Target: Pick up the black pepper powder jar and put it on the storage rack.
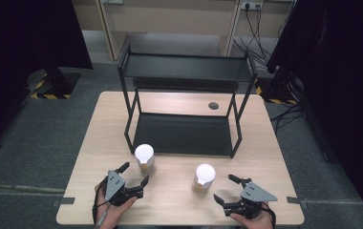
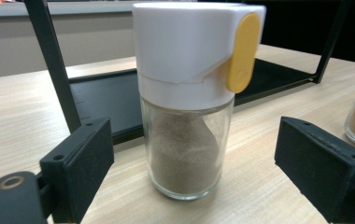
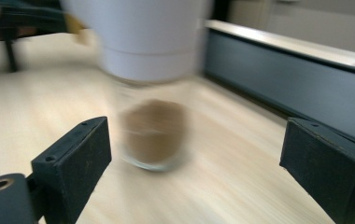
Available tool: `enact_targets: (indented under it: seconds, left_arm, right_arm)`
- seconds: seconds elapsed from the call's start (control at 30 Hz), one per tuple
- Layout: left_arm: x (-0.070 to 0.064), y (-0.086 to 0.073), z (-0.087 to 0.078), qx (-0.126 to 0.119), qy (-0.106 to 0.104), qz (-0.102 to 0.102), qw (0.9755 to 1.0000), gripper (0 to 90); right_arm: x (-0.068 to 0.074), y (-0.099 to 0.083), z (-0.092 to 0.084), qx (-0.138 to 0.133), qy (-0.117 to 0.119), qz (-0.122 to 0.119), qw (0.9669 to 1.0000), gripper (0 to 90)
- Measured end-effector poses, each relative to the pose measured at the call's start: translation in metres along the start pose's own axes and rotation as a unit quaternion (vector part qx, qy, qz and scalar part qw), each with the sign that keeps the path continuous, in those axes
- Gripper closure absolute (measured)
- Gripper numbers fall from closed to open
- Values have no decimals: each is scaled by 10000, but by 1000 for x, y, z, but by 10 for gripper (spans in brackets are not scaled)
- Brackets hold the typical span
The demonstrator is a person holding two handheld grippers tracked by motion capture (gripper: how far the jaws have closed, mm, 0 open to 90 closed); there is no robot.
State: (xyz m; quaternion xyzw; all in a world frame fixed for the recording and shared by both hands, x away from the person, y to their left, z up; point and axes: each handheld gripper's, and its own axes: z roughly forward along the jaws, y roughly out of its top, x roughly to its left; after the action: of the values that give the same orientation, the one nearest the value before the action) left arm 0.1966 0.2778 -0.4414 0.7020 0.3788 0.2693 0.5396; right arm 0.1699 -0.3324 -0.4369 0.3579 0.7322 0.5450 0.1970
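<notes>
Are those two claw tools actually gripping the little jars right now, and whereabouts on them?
Nothing is held. The left gripper stands open around the left jar, jaws clear of its glass. The right gripper is open too, short of the right jar.

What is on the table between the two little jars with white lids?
Nothing: in the high view, only bare wooden table lies between the left white-lidded glass jar and the right one.

No readable text, label, brand or number shows on anything.
</notes>
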Motion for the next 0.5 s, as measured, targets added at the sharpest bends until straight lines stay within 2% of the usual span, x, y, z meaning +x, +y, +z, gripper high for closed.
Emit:
enact_targets:
  seconds: [0.07,0.2,0.33,0.5]
  left_arm:
    - [1,0,0,-2,-6,-32,10000,109]
    - [3,-2,-1,-38,-6,-167,9999,103]
    - [1,-5,0,-147,-13,-217,9997,97]
    - [-5,-1,8,-186,-78,-127,9997,93]
  right_arm:
    - [4,-1,-2,-19,-237,15,9997,94]
    - [9,-3,-3,-62,-421,95,9990,94]
    - [10,-5,-4,-135,-515,229,9983,95]
    - [10,-6,-4,-150,-550,308,9979,95]
